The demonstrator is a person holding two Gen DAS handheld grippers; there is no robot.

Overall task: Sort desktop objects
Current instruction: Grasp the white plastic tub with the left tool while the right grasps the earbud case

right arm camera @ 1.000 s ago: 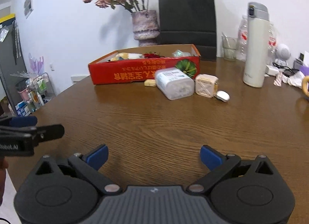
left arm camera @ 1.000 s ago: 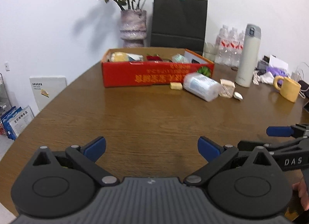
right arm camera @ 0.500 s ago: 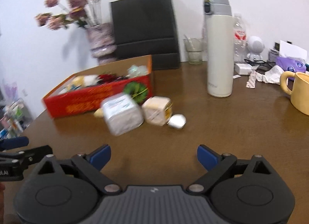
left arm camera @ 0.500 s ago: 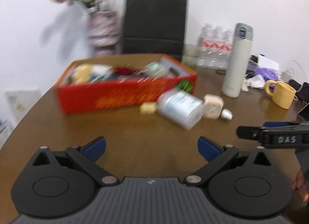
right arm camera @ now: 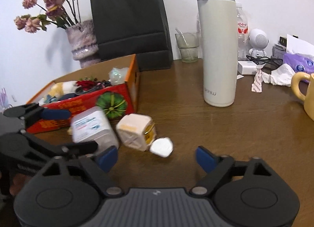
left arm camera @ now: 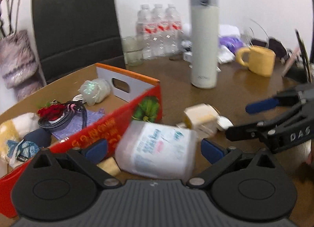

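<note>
Both jaws wide; translucent plastic jar [left arm camera: 157, 149] sideways beside red cardboard box [left arm camera: 121, 127].

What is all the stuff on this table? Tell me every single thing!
Red cardboard box: one, left, holding small odds and ends.
Clear plastic wipes tub: one, lying in front of the box.
Cream cube-shaped block: one, right of the tub.
Small white pebble-shaped object: one, beside the cube.
Small yellow block: one, by the box front.
Tall cream thermos flask: one, upright, middle.
Yellow ceramic mug: one, right.
Black paper bag: one, at the back.
Purple vase of dried flowers: one, back left.
Clear water bottles: three, back.
Brown wooden table: one.
Left hand-held gripper: open around the tub.
Right hand-held gripper: open, near the pebble.
</note>
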